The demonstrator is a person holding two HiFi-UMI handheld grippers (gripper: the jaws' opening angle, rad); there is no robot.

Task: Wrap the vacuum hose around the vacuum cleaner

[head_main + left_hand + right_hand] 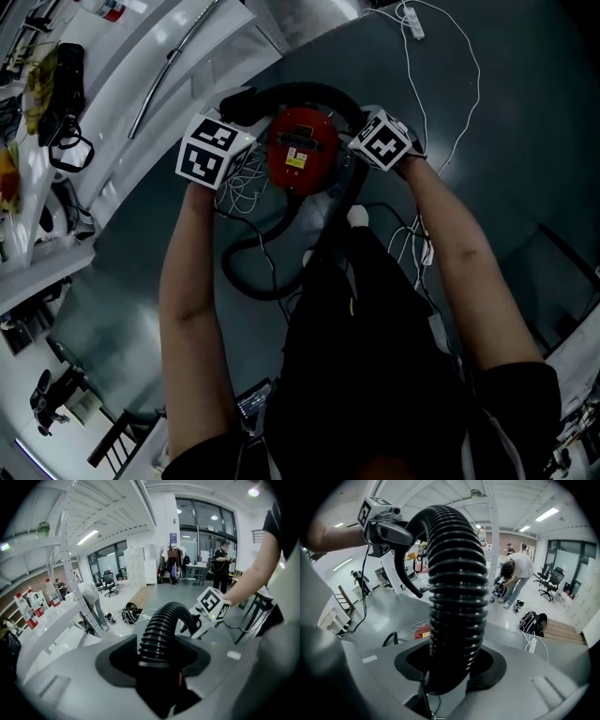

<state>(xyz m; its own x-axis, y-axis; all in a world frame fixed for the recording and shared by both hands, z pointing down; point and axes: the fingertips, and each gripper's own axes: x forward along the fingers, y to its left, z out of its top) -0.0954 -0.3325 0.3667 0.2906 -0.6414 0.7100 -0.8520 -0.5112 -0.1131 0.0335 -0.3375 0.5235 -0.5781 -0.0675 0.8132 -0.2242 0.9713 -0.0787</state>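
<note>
The red vacuum cleaner stands on the dark floor between my two grippers. Its black ribbed hose arches over the far side of the vacuum from one gripper to the other, then drops down the right side into a loose loop near my legs. My left gripper is shut on the hose at the arch's left end. At the right end, my right gripper has the hose seated in its jaws. A bit of the red vacuum shows past the hose in the right gripper view.
White shelving runs along the left. A white power strip with its cable lies at the far right, thin white cable beside the vacuum, dark cables at my right. A person bends over in the background.
</note>
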